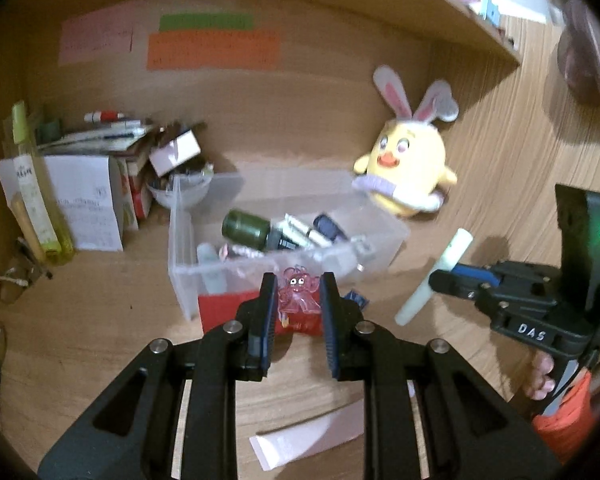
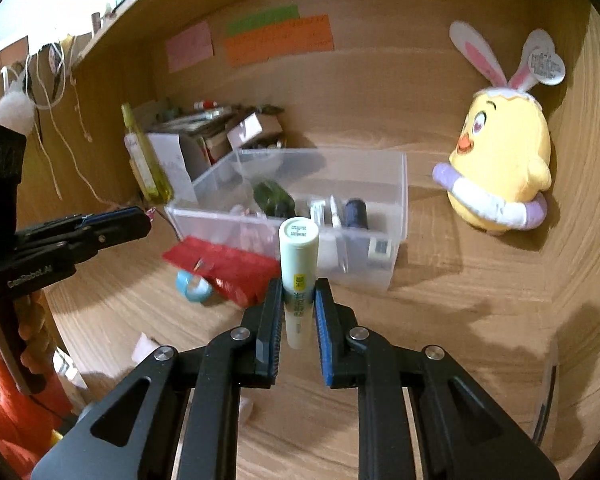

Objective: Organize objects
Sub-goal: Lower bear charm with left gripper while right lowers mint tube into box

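Note:
My left gripper [image 1: 298, 294] is shut on a small pink translucent figure [image 1: 299, 291] with googly eyes, held just in front of the clear plastic bin [image 1: 180, 248]. The bin holds a dark green bottle [image 1: 247, 229], a navy bottle [image 1: 331, 227] and several small tubes. My right gripper [image 2: 298, 294] is shut on a pale green tube [image 2: 299, 268], upright, in front of the bin [image 2: 398, 200]. In the left wrist view the right gripper [image 1: 446, 280] holds the tube [image 1: 436, 276] to the bin's right. The left gripper [image 2: 140, 220] shows at left in the right wrist view.
A red packet [image 2: 224, 266] and a blue tape roll [image 2: 192, 286] lie before the bin. A yellow plush chick [image 1: 410, 164] with bunny ears leans at the right. Boxes, papers and a yellow-green bottle [image 1: 32, 184] crowd the back left. A white tube [image 1: 308, 436] lies on the wooden desk.

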`<state>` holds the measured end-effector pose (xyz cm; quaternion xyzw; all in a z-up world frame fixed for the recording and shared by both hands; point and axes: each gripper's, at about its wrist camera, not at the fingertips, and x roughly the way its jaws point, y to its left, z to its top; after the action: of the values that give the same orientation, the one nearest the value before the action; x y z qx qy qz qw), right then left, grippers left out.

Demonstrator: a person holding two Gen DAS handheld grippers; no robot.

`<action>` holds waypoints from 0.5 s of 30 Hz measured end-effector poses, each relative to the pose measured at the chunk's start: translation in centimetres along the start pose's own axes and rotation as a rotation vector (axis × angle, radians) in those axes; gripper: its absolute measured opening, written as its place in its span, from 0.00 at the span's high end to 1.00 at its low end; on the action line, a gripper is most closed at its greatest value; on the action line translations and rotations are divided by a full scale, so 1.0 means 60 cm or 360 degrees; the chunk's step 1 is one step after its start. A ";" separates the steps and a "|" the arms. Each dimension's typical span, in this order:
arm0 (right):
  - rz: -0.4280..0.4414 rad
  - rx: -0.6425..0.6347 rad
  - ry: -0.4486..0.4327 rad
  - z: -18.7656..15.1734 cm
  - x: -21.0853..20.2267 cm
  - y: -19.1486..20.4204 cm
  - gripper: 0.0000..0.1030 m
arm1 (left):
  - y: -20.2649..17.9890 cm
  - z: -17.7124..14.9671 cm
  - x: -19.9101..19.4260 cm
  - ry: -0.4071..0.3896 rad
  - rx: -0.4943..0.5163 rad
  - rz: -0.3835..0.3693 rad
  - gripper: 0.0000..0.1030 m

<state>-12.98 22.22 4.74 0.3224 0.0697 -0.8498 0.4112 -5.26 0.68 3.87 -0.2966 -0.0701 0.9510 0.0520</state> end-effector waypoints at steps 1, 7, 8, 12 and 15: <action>0.0002 0.0001 -0.0015 0.006 -0.002 0.000 0.86 | 0.000 0.005 -0.003 -0.0016 -0.0005 -0.0004 0.80; -0.0005 -0.0002 -0.0123 0.047 -0.013 0.002 0.86 | 0.006 0.039 -0.016 -0.0113 -0.0030 0.0002 0.80; -0.0012 -0.0002 -0.0142 0.054 -0.014 0.001 0.86 | 0.008 0.047 -0.017 -0.0131 -0.0036 0.0006 0.80; -0.0018 0.0011 -0.0192 0.082 -0.018 -0.005 0.86 | 0.013 0.070 -0.019 -0.0173 -0.0047 0.0029 0.80; -0.0035 0.0016 -0.0215 0.102 -0.015 -0.010 0.86 | 0.017 0.086 -0.011 -0.0183 -0.0048 0.0061 0.80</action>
<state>-16.02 20.87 9.97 0.2657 0.0411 -0.8744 0.4040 -7.74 -0.93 8.27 -0.2435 -0.0817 0.9661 0.0253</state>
